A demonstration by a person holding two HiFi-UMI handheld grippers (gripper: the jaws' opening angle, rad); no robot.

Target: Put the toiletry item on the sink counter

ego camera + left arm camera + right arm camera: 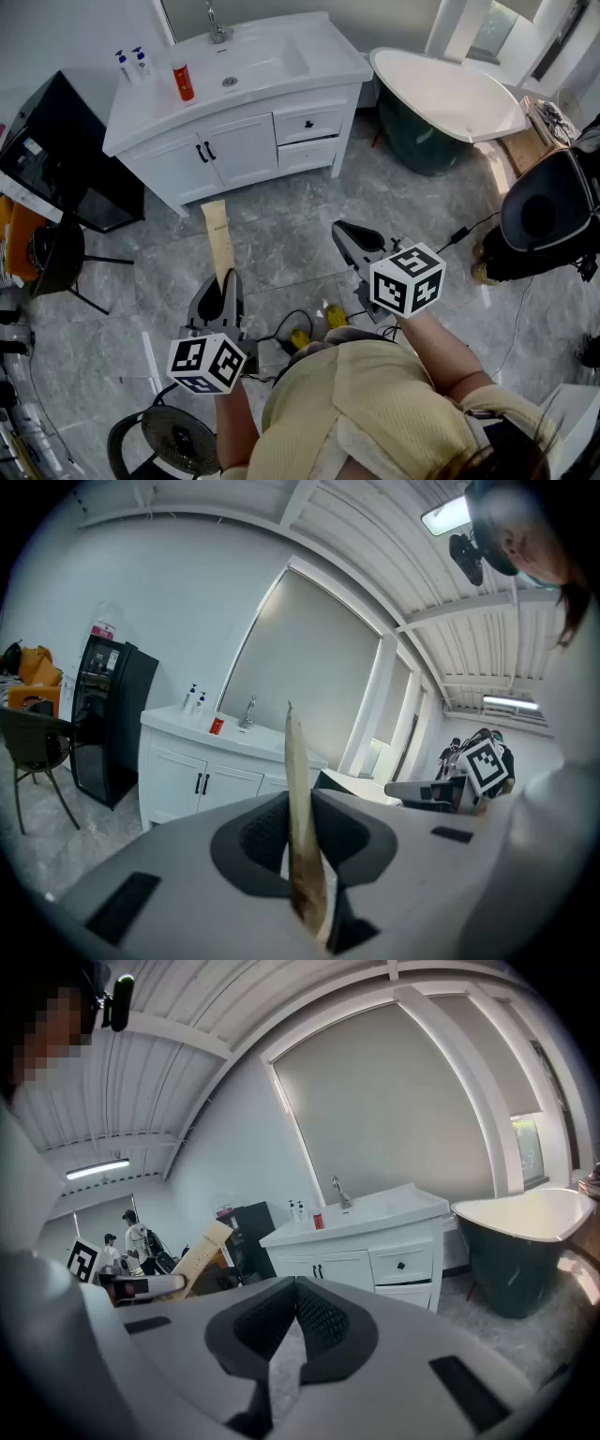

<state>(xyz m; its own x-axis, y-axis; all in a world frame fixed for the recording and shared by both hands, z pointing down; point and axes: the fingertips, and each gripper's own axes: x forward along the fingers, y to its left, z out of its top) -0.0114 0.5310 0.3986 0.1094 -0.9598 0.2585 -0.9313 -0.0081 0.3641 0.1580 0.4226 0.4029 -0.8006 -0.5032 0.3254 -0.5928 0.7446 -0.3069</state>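
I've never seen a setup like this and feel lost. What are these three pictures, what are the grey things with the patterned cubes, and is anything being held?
There is no robot here. A person holds a hand-operated two-jaw gripper in each hand, and the cubes are part of the grippers. The head view looks down from a camera on the person's head. The other two views each look along one gripper's jaws. The left gripper is clamped on a long flat tan package. The right gripper is shut with nothing in it. Ahead, the white sink counter carries a red container and two pump bottles.
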